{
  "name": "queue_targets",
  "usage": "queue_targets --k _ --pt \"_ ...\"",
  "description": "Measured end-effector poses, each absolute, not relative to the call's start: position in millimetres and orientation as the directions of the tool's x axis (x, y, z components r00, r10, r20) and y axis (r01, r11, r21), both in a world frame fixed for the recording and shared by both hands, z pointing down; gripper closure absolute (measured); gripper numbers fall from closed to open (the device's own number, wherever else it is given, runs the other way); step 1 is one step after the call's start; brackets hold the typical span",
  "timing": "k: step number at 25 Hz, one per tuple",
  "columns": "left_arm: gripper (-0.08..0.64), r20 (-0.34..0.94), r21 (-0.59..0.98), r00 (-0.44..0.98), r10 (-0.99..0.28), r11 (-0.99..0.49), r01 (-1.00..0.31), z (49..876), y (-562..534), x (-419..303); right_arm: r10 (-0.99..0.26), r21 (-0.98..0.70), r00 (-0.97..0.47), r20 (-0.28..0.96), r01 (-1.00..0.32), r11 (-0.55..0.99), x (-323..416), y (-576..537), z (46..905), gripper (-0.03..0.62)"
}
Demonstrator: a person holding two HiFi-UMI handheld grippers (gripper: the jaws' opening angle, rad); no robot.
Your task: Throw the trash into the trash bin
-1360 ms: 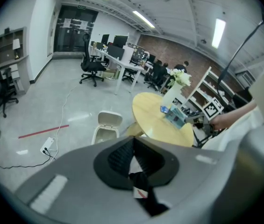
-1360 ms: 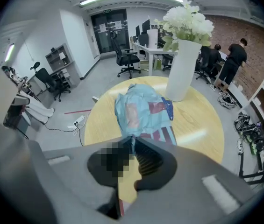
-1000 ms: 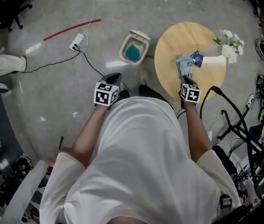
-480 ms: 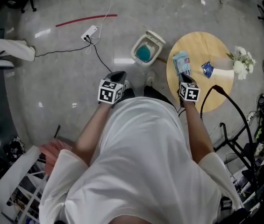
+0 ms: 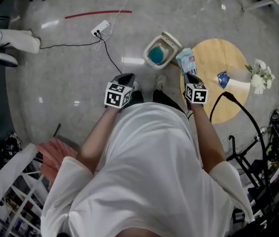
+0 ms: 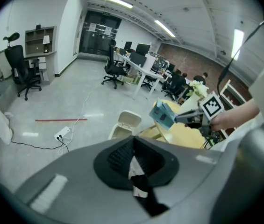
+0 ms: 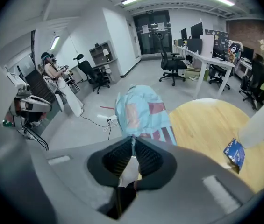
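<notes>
**Desk:** Where do we stand?

**Floor:** Our right gripper (image 5: 187, 73) has its jaws clamped on a crumpled light-blue plastic wrapper (image 5: 185, 61) with red print. We hold it in the air at the edge of the round wooden counter (image 5: 213, 58), just beside the white flip-lid trash bin (image 5: 146, 57) on the floor. The bin has a teal liner and its lid stands open. Our left gripper (image 5: 125, 77) hangs nearby, jaws closed on nothing.

**Desk:** What could spoil it for us?

**Floor:** We judge the wrapper is not yet over the bin's mouth. Letting go here would drop it on the floor or on the raised lid. It is light and crinkled, so it may flutter aside or cling to a pad. A small dark-blue packet (image 5: 222, 78) lies on the counter near white flowers in a white vase (image 5: 259, 77), and a careless reach for it could tip them.

**Desk:** Anything we can read?

**Floor:** No. The wrapper's red patches and the packet's white lettering are too small for us. Only the grippers' black-and-white square markers show plainly.
</notes>
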State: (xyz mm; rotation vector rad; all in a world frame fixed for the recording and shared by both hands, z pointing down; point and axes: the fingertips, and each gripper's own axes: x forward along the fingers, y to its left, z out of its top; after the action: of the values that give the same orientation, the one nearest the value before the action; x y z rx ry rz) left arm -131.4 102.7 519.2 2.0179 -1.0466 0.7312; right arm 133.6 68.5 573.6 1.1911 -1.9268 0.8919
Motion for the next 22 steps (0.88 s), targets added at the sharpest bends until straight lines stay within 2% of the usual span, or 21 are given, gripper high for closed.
queue_targets --k 10,22 --pt "0.555 0.758 0.358 0.492 -0.429 -0.358 -0.862 533 101 -137 -0.389 -0.226 -0.404 0.828 -0.875 0.428 90 53 586 0.566" --pt "0.555 0.771 0.331 0.444 -0.458 -0.308 -0.892 568 83 -154 -0.334 -0.277 -0.440 0.834 -0.856 0.437 58 23 620 0.566"
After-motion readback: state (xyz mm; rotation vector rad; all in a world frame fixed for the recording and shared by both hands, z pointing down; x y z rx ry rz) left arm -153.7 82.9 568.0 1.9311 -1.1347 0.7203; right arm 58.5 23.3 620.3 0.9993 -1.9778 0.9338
